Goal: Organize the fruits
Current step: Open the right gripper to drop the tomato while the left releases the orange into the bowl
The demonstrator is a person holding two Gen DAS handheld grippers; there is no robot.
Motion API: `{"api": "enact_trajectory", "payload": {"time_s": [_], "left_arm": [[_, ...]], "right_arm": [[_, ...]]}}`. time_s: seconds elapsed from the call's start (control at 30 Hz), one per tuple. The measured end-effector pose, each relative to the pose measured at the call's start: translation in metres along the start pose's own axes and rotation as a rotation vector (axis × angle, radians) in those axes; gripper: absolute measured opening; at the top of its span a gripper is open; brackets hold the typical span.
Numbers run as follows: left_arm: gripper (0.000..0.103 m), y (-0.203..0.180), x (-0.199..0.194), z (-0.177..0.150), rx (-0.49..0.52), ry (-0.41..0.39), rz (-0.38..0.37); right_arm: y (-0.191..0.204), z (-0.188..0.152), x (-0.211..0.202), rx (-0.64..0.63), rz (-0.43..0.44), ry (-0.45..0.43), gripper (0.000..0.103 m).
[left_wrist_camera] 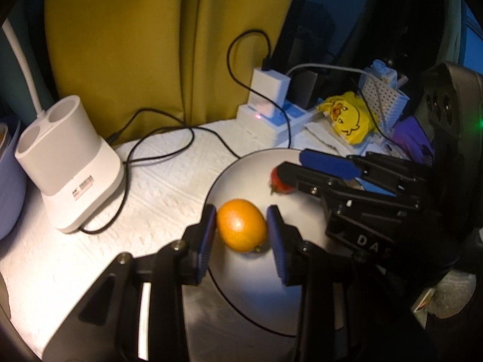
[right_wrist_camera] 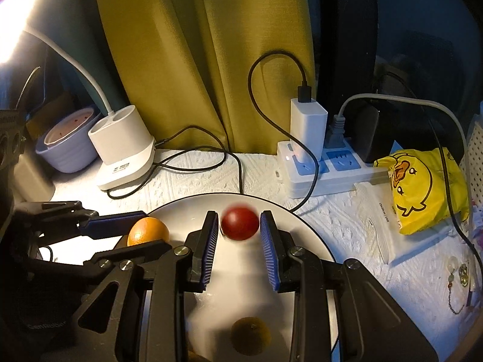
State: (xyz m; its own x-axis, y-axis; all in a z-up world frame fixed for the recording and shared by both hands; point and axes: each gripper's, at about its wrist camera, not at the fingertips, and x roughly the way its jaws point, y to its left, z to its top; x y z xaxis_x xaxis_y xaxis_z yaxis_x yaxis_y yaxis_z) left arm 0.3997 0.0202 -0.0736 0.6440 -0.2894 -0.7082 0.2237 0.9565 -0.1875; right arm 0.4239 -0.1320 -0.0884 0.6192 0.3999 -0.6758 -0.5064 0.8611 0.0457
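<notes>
I have both fruits pinched above the grey plate (right_wrist_camera: 305, 229) so each can be set down there without rolling off. My left gripper (left_wrist_camera: 241, 226) is clamped on the orange citrus (left_wrist_camera: 241, 229), smooth, oval and glossy. My right gripper (right_wrist_camera: 240, 226) is clamped on the small red fruit (right_wrist_camera: 240, 222), round, dark and a little blurred. A dull brownish fruit (right_wrist_camera: 250, 335) already lies on the plate's near side.
</notes>
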Motion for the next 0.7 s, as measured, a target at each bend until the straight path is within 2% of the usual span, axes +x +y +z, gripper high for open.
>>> {"api": "enact_trajectory", "payload": {"time_s": [0.07, 0.17, 0.7], "left_arm": [[0.036, 0.000, 0.000, 0.000, -0.002, 0.000, 0.003], [0.036, -0.001, -0.004, 0.000, -0.003, -0.014, 0.008], [0.040, -0.009, -0.051, 0.000, -0.013, -0.091, 0.031]], "right_arm": [[0.000, 0.000, -0.001, -0.002, -0.005, 0.001, 0.032], [0.002, 0.000, -0.001, -0.005, -0.012, 0.002, 0.040], [0.010, -0.001, -0.032, -0.013, -0.030, -0.028, 0.041]]}}
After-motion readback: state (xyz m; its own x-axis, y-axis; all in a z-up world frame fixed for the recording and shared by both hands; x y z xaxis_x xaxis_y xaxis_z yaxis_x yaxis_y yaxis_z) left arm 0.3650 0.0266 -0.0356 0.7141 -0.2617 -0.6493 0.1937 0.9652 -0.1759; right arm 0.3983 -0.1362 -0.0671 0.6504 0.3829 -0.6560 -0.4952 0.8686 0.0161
